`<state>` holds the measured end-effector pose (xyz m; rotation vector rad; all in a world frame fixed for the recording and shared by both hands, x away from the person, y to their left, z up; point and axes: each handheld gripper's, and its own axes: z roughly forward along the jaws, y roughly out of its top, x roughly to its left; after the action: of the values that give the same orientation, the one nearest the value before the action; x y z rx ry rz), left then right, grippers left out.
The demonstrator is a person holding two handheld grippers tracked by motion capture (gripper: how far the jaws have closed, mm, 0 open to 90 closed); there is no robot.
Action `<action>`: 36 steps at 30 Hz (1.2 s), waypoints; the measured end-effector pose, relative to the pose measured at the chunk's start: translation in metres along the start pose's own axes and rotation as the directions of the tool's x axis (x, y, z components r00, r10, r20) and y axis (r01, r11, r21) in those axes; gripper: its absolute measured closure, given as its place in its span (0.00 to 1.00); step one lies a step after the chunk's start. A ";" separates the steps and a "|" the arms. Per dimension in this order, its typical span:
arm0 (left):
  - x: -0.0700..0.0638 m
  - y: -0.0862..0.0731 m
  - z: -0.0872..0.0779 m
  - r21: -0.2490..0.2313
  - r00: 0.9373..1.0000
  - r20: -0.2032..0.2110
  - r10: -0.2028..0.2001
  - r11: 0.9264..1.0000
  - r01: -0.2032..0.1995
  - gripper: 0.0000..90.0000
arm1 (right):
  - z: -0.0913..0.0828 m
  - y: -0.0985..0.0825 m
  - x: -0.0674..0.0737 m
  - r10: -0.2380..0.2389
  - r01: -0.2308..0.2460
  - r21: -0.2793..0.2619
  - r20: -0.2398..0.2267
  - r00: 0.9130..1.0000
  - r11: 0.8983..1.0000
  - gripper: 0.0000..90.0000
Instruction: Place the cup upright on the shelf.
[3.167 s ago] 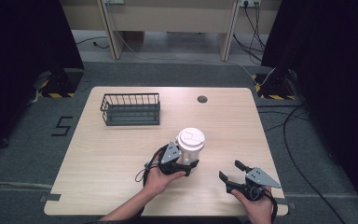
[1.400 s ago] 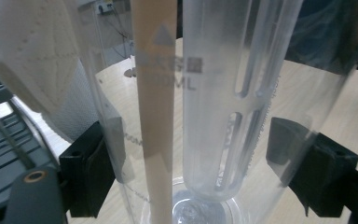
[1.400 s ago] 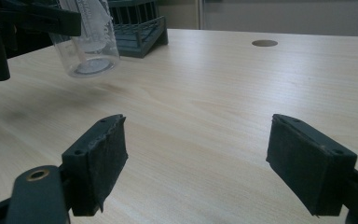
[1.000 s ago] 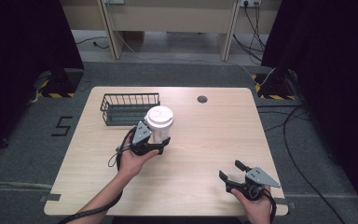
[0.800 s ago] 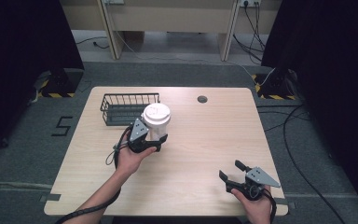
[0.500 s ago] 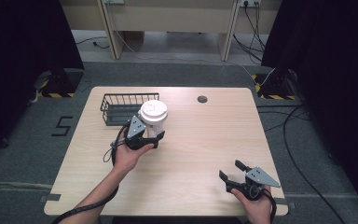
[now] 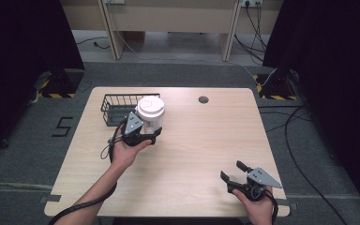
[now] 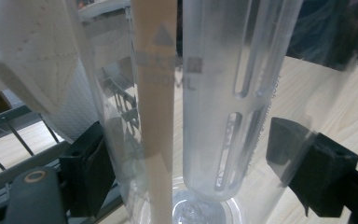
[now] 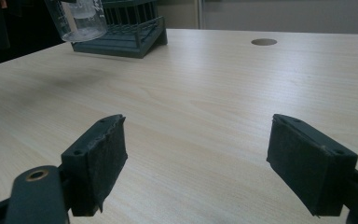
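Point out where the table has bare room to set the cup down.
Bare: the wide middle between the left claw and right claw, and the far right by the hole. Crowded: the far left, where the cup hangs by the basket.

Left gripper (image 7: 146,135) holds the clear lidded cup (image 7: 150,112) just beside the wire basket (image 7: 117,107), at its right end; cup and basket together block the back-left part of the table (image 7: 192,154). Basket walls are upright wire, open at top: entry from above only. Right gripper (image 7: 236,176), jaws wide apart, sits at the front right edge. Between the two grippers the tabletop is bare wood. A small round hole (image 7: 203,99) lies flush near the back edge.
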<state>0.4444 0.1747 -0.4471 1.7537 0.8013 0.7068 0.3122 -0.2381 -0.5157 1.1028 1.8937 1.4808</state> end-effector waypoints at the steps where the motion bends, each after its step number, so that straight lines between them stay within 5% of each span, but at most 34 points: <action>1: 0.001 0.001 0.000 0.000 1.000 -0.001 0.001 1.000 -0.001 0.20 | 0.000 0.000 0.000 -0.001 0.001 0.001 0.000 1.000 1.000 0.22; 36: 0.047 0.023 0.004 -0.014 0.995 -0.100 -0.031 0.999 0.030 0.20 | 0.000 0.000 0.000 0.011 -0.011 0.003 0.000 1.000 1.000 0.22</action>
<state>0.4796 0.2040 -0.4225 1.7020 0.8884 0.7823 0.3124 -0.2382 -0.5156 1.1171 1.8935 1.4842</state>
